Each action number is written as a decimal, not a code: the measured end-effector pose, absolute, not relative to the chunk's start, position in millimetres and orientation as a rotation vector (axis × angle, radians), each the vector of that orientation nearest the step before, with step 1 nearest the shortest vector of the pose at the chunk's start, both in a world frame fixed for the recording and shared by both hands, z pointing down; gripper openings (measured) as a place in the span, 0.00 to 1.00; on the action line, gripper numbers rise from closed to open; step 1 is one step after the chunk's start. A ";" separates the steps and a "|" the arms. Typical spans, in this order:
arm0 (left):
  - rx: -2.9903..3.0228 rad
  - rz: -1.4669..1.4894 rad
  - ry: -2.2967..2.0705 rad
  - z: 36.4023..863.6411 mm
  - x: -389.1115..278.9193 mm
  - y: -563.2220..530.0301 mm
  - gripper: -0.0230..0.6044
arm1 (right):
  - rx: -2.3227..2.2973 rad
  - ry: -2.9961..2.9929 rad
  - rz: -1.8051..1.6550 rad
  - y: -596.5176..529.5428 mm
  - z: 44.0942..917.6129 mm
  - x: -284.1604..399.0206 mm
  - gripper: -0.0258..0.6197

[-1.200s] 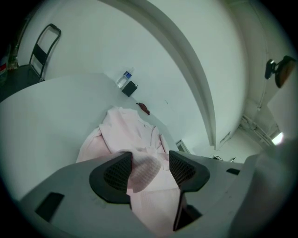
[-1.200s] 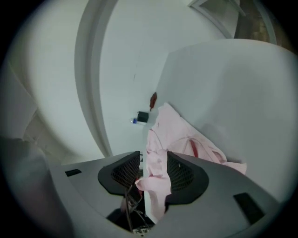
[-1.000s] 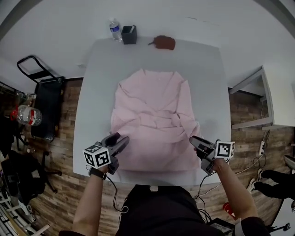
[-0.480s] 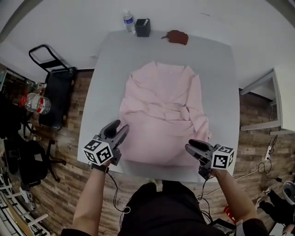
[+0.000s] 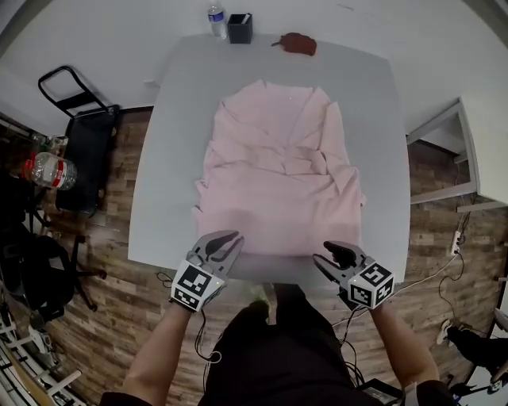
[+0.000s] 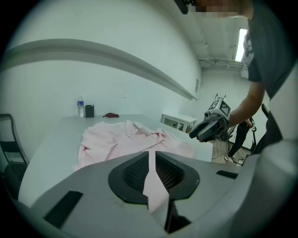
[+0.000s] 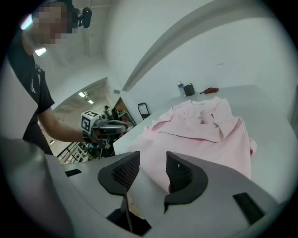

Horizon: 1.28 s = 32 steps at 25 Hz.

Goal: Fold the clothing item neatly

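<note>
- While both grippers sit at its near edge, the table (image 5: 159, 198) stretches away ahead of them.
- The shirt (image 5: 278, 174), pink, lies spread on the table ahead of both grippers. Its collar end is far from them and its near hem is at their tips.
- The left gripper (image 5: 225, 242) has just been closing its jaws. They now stand nearly together, clamped on the left part of the hem, with a thin strip of pink cloth showing between the pads.
- The right gripper (image 5: 329, 254) holds its jaws wide apart at the right part of the hem. Pink cloth lies between them, but the pads do not press on it.
- A black box (image 5: 240, 29), a brown thing (image 5: 299, 44) to its right and a bottle (image 5: 216, 13) just to its left sit at the far edge, well apart from both grippers.
</note>
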<state>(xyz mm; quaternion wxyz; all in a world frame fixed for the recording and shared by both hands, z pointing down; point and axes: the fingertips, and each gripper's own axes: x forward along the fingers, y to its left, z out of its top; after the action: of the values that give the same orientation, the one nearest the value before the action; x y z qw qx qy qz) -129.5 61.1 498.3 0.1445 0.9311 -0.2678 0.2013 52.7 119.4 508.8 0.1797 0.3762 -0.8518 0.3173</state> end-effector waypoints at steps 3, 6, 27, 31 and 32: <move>2.696 0.598 -0.810 501.5 -128.9 78.1 0.06 | 1.134 -2.392 0.818 129.5 507.9 43.5 0.31; 2.750 0.672 -0.826 508.2 -125.1 94.7 0.06 | 1.155 -2.363 0.719 140.7 510.8 37.4 0.31; 2.891 1.717 -0.764 621.1 -108.8 111.6 0.36 | 0.921 -1.878 -0.268 143.6 605.2 49.5 0.32; 2.881 1.711 -0.813 624.4 -103.9 110.2 0.36 | 0.891 -1.854 -0.372 138.9 610.0 41.6 0.32; 2.876 1.697 -0.823 623.8 -101.1 109.1 0.36 | 0.886 -1.855 -0.389 139.0 609.6 40.6 0.31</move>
<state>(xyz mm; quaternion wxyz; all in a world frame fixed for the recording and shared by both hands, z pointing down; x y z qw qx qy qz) -101.1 109.1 623.8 -0.1484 0.8270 -0.2366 0.4879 40.6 139.0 609.6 0.5010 0.3665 -0.7674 -0.1609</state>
